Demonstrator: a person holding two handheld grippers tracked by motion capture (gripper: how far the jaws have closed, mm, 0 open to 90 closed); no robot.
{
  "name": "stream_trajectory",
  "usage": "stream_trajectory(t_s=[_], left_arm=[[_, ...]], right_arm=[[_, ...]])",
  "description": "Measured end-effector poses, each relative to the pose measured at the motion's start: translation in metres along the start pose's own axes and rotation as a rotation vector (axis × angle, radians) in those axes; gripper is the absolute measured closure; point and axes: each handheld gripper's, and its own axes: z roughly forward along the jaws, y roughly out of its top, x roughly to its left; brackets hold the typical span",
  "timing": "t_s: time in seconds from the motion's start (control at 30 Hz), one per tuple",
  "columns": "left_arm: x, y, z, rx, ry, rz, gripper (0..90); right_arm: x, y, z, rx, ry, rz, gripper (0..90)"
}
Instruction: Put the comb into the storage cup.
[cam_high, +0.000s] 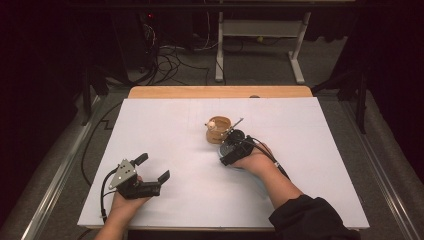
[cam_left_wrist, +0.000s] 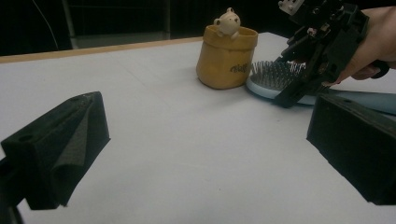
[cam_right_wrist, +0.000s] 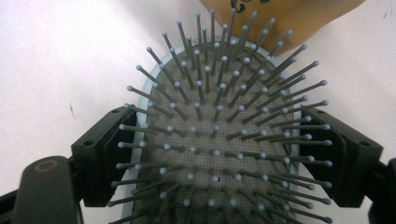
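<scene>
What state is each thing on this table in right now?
Pale blue plastic hairbrush: lying flat on the table, bristles up, head against the pot.
Tan pot with a small bear figure: upright.
Right tongs: astride the brush head, pads at its edges.
Left tongs: open, empty.

Left gripper (cam_high: 152, 168) rests low near the table's front with jaws spread wide and empty; right gripper (cam_high: 227, 145), angled downward, clamps a hairbrush head's edges.

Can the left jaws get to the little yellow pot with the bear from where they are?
Probably yes. The left gripper stands open, and bare white table lies between it and the yellow pot. The hairbrush and right gripper sit on the pot's far side.
</scene>
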Motion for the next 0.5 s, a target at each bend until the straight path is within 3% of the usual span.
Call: stream_trajectory(t_s=[0.5], left_arm=[[0.0003,0.0007,0.0002,-0.006,0.001,0.002,0.0]], right_arm=[[-0.0006,0.0008,0.0008,0.006,0.003,-0.008,17.0]])
